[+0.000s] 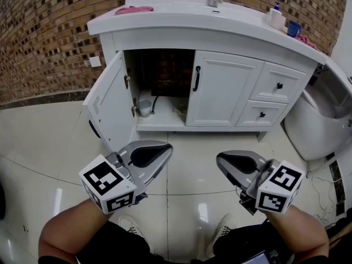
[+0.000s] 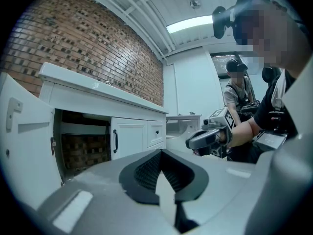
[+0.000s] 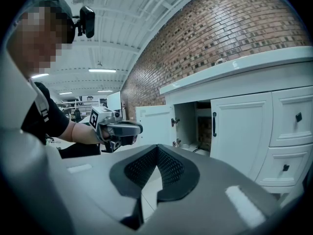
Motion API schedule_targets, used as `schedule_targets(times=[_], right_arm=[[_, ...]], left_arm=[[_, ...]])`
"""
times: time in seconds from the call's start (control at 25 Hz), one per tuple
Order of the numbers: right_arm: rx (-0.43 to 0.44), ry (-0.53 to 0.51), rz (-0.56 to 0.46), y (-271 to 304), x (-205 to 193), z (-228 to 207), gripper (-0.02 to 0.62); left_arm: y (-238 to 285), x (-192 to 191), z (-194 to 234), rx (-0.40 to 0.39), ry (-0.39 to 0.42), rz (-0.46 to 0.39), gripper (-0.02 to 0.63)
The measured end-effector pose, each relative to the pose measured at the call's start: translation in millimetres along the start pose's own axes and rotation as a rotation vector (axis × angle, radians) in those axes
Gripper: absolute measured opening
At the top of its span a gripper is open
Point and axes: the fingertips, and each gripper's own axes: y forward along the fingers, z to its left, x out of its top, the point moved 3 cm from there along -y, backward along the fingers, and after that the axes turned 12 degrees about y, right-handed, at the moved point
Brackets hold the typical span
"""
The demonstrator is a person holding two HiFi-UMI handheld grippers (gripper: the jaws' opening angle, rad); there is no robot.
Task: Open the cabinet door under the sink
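Note:
The white sink cabinet (image 1: 220,34) stands against the brick wall. Its left door (image 1: 110,106) is swung wide open and shows the dark inside (image 1: 168,73). The right door (image 1: 220,89) with its black handle (image 1: 196,78) is closed. My left gripper (image 1: 164,148) and right gripper (image 1: 221,159) hover over the floor tiles, well short of the cabinet. Both are shut with nothing between their jaws. The left gripper view shows its own shut jaws (image 2: 164,180) and the open door (image 2: 24,146). The right gripper view shows its shut jaws (image 3: 155,180) and the left gripper (image 3: 121,129).
A small cup (image 1: 144,108) and a black cable sit inside the cabinet. Two drawers (image 1: 279,85) lie to the right of the doors. A white toilet (image 1: 316,122) stands at the far right. Bottles (image 1: 276,16) and a pink cloth (image 1: 133,9) rest on the counter. Another person (image 2: 237,89) stands behind.

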Motion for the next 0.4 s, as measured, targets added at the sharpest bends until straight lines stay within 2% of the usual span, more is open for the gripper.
schedule_targets(times=[0.4], right_arm=[[0.004, -0.001, 0.01, 1.4, 0.3, 2.1, 0.006]], left_arm=[[-0.1, 2.1, 1.0, -0.001, -0.006, 0.001, 0.006]])
